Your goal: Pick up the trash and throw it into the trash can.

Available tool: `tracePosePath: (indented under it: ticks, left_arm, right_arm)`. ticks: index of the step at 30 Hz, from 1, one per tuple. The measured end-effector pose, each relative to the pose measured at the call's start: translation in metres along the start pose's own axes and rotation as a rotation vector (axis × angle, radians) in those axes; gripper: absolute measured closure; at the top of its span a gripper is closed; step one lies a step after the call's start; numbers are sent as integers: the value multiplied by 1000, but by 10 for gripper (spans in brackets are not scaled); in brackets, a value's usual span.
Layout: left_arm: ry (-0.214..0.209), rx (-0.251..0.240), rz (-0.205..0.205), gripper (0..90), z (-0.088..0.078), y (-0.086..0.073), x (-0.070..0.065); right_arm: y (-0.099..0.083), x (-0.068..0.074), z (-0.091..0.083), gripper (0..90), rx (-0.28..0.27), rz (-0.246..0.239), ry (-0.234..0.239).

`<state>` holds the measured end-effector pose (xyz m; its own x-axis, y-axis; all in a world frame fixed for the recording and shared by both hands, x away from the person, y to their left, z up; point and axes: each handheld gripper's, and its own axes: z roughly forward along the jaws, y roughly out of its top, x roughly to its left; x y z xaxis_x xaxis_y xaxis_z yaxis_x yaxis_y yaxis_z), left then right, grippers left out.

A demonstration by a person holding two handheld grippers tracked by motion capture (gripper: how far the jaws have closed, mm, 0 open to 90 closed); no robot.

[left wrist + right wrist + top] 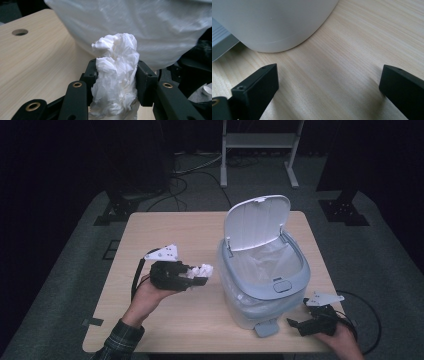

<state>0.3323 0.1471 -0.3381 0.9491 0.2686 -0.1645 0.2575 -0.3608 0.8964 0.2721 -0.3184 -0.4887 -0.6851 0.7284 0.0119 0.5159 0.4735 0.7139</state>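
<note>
- Tissue wad [115,75], white & crumpled, sits clamped in my left claw [196,276]; both pads press its sides in the left gripper view, top of the wad sticking out past the tips.
- Wad hangs above the table [165,230], just left of the bin [262,285], near its wall & a bit below the rim.
- Bin: white, pale-blue rim, lid [256,220] tipped up at the back, clear liner [272,257] inside; liner plastic bulges right behind the wad.
- Right claw [300,325] is released, jaws wide apart w/ nothing between, only bare wood; it lies low at the bin's front-right, by the base.
- Bin's pedal [266,327] pokes out at the front, just left of my right claw.
</note>
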Motion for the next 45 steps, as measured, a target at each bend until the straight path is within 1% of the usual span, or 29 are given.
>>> tracePosePath:
  ticks: [6, 10, 14, 15, 17, 18, 19, 20, 21, 22, 23, 25, 26, 27, 28, 29, 30, 33, 34, 40, 44, 45]
  left_arm:
    - [-21, -21, 17, 607, -5, 14, -7]
    - [-34, -23, 24, 608, -7, 20, -10]
    - [-44, -36, 37, 608, -11, 31, -13]
    - [-55, -45, 44, 609, -14, 36, -14]
    - [-59, -50, 47, 608, -14, 39, -15]
    - [-62, -52, 59, 608, -14, 45, -18]
    - [-62, -52, 59, 608, -14, 45, -18]
    - [-76, -63, 60, 608, -14, 50, -20]
    - [-76, -63, 60, 608, -14, 50, -20]
    - [-84, -66, 75, 608, -13, 56, -22]
    - [-87, -65, 82, 607, -12, 58, -23]
    - [-91, -72, 79, 606, -11, 61, -24]
    - [-107, -74, 78, 606, -8, 66, -25]
    - [-107, -74, 78, 606, -8, 66, -25]
    - [-113, -73, 81, 605, -6, 70, -25]
    - [-113, -73, 81, 605, -6, 70, -25]
    - [-118, -77, 86, 606, -5, 74, -26]
    - [-122, -87, 87, 606, -3, 78, -26]
    - [-123, -89, 93, 607, -1, 82, -26]
    - [-129, -88, 111, 607, 7, 90, -28]
    - [-132, -89, 118, 608, 15, 98, -29]
    - [-132, -89, 118, 608, 15, 98, -29]
  right_arm:
    - [0, 0, 0, 13, 0, 0, 0]
    - [0, 0, 0, 14, 0, 0, 0]
    - [0, 0, 0, 14, 0, 0, 0]
    - [0, 0, 0, 14, 0, 0, 0]
    - [0, 0, 0, 14, 0, -1, 0]
    - [0, 0, 0, 14, 0, 0, 0]
    - [0, 0, 0, 14, 0, 0, 0]
    - [0, 0, 0, 14, 0, 0, 0]
    - [0, 0, 0, 13, 0, 0, 0]
    - [0, 0, 0, 14, 0, 0, 0]
    - [0, 0, 0, 14, 0, 0, 0]
    - [0, 0, 0, 14, 0, 0, 0]
    - [0, 0, 0, 14, 0, 0, 0]
    - [0, 0, 0, 14, 0, 0, 0]
    - [0, 0, 0, 14, 0, -1, 0]
    - [0, 0, 0, 14, 0, -1, 0]
    - [0, 0, 0, 14, 0, 0, 0]
    - [0, 0, 0, 14, 0, 0, 0]
    - [0, 0, 0, 14, 0, 0, 0]
    - [0, 0, 0, 14, 0, 0, 0]
    - [0, 0, 0, 14, 0, 0, 0]
    - [0, 0, 0, 14, 0, 0, 0]
